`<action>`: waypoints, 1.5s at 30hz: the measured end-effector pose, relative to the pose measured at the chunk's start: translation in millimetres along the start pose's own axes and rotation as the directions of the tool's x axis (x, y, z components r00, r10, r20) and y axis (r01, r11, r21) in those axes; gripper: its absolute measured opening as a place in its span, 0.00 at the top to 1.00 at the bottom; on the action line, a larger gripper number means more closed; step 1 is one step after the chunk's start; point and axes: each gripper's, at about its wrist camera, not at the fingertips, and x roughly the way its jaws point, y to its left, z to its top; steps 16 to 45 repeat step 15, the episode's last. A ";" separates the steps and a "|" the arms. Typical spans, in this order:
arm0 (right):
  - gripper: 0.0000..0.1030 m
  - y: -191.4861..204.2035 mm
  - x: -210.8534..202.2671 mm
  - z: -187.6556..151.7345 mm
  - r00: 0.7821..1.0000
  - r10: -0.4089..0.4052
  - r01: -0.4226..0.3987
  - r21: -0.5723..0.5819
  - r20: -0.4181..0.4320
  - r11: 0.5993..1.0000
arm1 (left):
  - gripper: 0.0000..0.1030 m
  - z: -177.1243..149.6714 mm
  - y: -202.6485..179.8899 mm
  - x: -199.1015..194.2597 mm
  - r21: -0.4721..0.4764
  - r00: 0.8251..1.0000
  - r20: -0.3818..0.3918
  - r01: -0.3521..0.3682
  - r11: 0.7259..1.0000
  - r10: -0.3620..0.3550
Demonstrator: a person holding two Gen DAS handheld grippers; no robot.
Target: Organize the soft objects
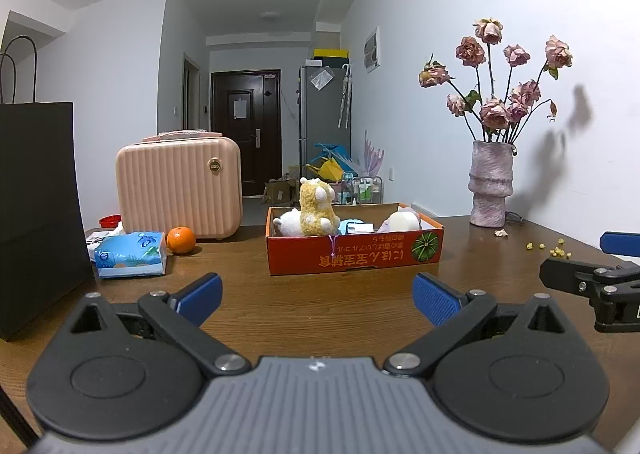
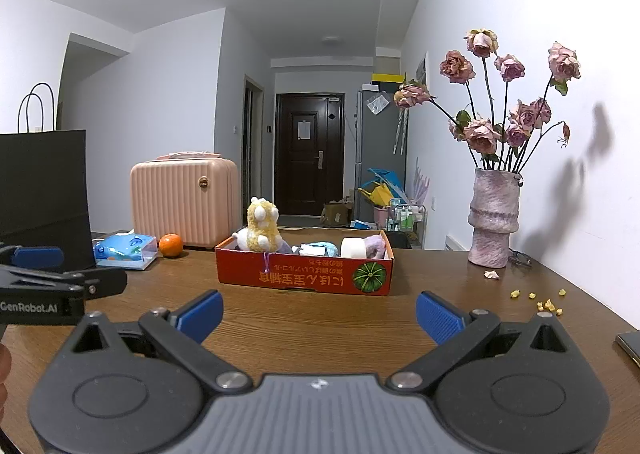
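Note:
A red cardboard box [image 1: 352, 254] [image 2: 304, 274] stands on the brown table ahead of both grippers. In it a yellow plush alpaca [image 1: 317, 207] [image 2: 262, 225] sits upright, with a white plush [image 1: 287, 223], a blue soft toy [image 2: 320, 248] and a white-and-lilac plush [image 1: 404, 221] [image 2: 364, 247] beside it. My left gripper [image 1: 318, 300] is open and empty, low over the table short of the box. My right gripper [image 2: 320, 312] is open and empty too, beside the left one. Each gripper shows at the edge of the other's view.
A blue tissue pack [image 1: 130, 254] and an orange [image 1: 181, 239] lie left of the box, a pink case [image 1: 180, 188] behind them, a black paper bag [image 1: 38, 194] far left. A vase of dried roses [image 1: 490, 184] stands right, with yellow crumbs [image 2: 546, 304] nearby.

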 end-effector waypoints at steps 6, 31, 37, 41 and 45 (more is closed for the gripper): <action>0.00 -0.4 0.0 -0.1 1.000 -0.002 0.002 0.000 -0.001 1.000 | 0.00 -0.4 0.3 -0.1 -0.001 1.000 -0.004 0.001 1.000 -0.001; 0.00 -5.9 4.7 -0.9 1.000 -0.011 0.011 0.010 -0.010 1.000 | 0.00 -1.5 3.9 2.4 -0.019 1.000 -0.003 0.012 1.000 -0.013; 0.00 -5.9 4.7 -0.9 1.000 -0.011 0.011 0.010 -0.010 1.000 | 0.00 -1.5 3.9 2.4 -0.019 1.000 -0.003 0.012 1.000 -0.013; 0.00 -5.9 4.7 -0.9 1.000 -0.011 0.011 0.010 -0.010 1.000 | 0.00 -1.5 3.9 2.4 -0.019 1.000 -0.003 0.012 1.000 -0.013; 0.00 -5.9 4.7 -0.9 1.000 -0.011 0.011 0.010 -0.010 1.000 | 0.00 -1.5 3.9 2.4 -0.019 1.000 -0.003 0.012 1.000 -0.013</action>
